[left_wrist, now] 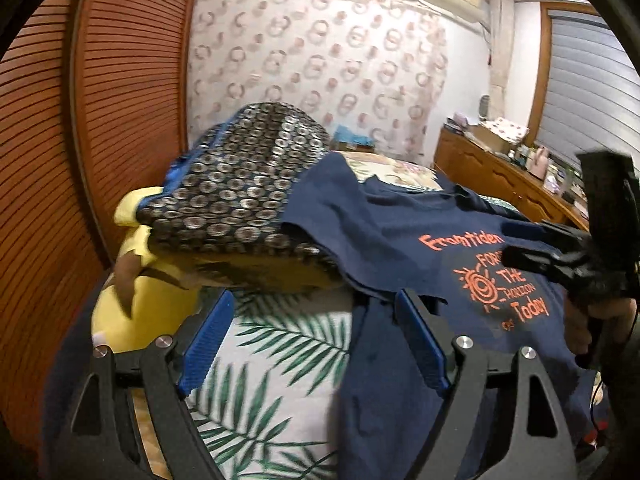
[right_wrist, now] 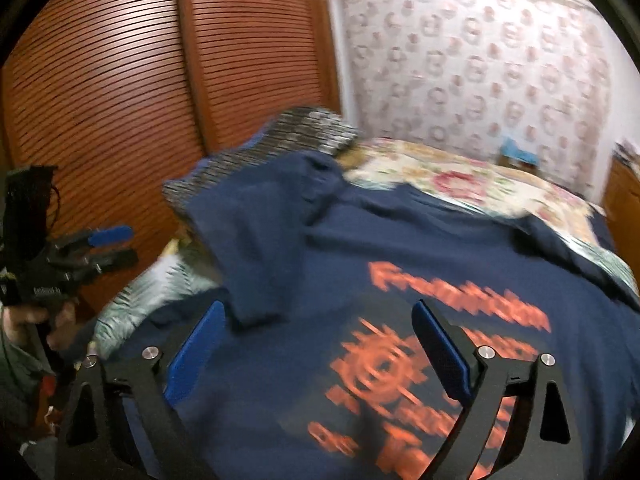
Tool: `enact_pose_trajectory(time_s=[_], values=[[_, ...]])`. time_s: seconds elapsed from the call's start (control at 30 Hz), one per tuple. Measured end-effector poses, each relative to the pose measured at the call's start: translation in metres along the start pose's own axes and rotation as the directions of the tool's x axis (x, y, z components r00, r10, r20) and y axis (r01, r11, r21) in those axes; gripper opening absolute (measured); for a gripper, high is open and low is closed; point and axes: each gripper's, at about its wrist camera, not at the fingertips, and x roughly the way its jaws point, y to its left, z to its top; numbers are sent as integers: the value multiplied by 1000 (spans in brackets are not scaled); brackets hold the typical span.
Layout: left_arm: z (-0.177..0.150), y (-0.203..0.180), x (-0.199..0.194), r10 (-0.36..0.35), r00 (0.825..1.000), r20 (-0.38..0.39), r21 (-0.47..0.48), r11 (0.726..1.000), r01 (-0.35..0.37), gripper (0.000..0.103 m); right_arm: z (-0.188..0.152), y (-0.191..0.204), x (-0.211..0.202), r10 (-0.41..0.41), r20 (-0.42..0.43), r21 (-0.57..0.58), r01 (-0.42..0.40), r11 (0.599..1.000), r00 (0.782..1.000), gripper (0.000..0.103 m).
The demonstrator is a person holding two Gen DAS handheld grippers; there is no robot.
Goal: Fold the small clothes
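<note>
Leaf-print bedsheet [left_wrist: 276, 344] under navy cotton T-shirt with orange lettering [left_wrist: 404, 232]. I hold both tongs wide, empty: right gripper [right_wrist: 316, 344] over the print, left gripper [left_wrist: 312, 340] at its side edge.

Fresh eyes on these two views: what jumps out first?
The navy T-shirt with orange print, spread face-up across the bed under both claws. Next, the coin-patterned cloth heaped at its far left, over a yellow plush. The left claw and right claw both stand open, empty.

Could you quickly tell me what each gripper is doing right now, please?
Left gripper: open, holding nothing, over the edge of the navy T-shirt.
Right gripper: open, holding nothing, above the T-shirt's orange print.
</note>
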Motion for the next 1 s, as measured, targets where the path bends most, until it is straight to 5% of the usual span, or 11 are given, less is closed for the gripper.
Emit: enact_pose_trajectory(time_s=[0.33, 0.57, 0.77, 1.0], values=[[-4, 22, -11, 45, 999, 14, -20, 999, -44, 83, 42, 53, 94, 171, -40, -50, -173, 984, 984, 60], [-10, 28, -12, 46, 999, 15, -30, 999, -46, 83, 55, 65, 140, 139, -105, -102, -150, 983, 985, 43], [-13, 21, -9, 35, 999, 6, -19, 999, -35, 83, 61, 61, 134, 131, -112, -88, -141, 986, 985, 5], [-13, 10, -5, 17, 1000, 0, -5, 1000, -17, 83, 72, 18, 84, 64, -6, -25, -65, 998, 998, 3]])
